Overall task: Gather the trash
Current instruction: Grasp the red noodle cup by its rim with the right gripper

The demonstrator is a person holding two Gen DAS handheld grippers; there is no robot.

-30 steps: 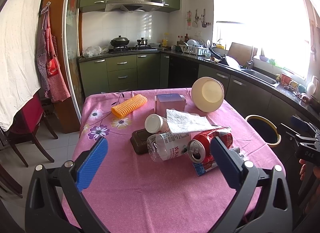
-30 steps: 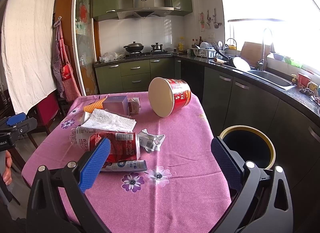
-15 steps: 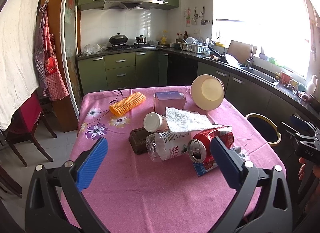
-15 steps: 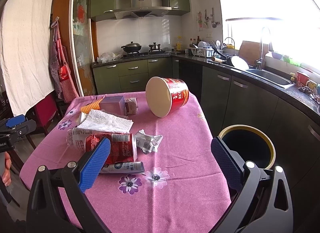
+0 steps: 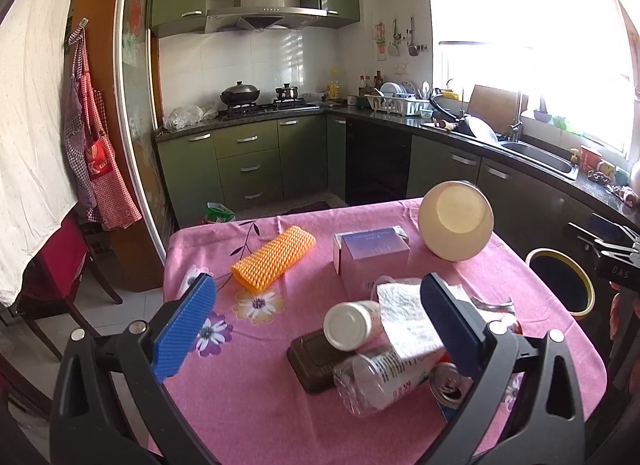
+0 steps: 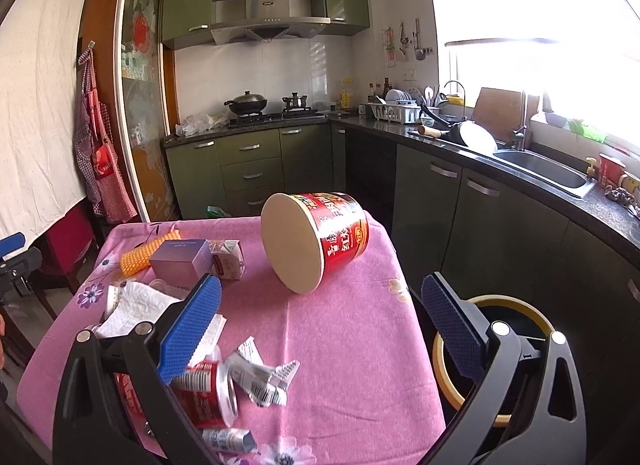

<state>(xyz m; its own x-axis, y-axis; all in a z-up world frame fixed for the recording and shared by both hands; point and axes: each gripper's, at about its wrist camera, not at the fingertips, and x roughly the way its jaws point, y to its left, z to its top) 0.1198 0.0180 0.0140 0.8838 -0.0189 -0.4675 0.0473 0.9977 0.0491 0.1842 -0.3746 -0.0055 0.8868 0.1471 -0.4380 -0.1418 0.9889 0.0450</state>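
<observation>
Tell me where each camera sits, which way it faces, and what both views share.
Left wrist: sits on the left claw, open, looking across the pink table toward the stove; the right claw's black frame shows at the right edge.
Right wrist: sits on the right claw, open, above the table's bin-side edge, facing the stove.
Shared: noodle cup, red can, trash bin.

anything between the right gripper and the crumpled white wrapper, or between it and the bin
Nothing visible. The open right gripper has the crumpled white printed wrapper on bare pink tablecloth between its fingers. The yellow-rimmed black bin stands just past the table's right edge.
</observation>
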